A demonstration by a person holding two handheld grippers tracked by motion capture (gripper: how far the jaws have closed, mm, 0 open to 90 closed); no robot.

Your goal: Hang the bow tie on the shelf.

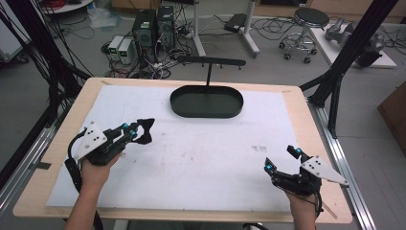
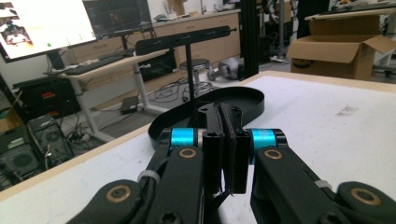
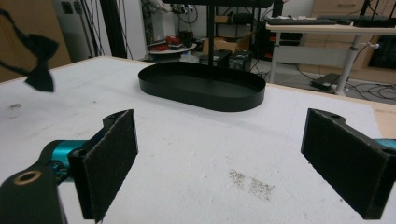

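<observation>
A wooden table (image 1: 43,158) covered by a white sheet (image 1: 191,153) fills the high view. At its far side stands a black oval tray (image 1: 206,101) with a post carrying a hanger bar (image 1: 210,61). The left gripper (image 1: 139,132) is raised above the sheet's left part, its 2 jaws pressed together on a small black bow tie (image 1: 145,130), pinched at its strap. The right gripper (image 1: 280,160) rests near the sheet's right edge, jaws wide apart and empty. The bow tie dangles from a thin hold, so it could slip free or swing past the bar if carried quickly.
</observation>
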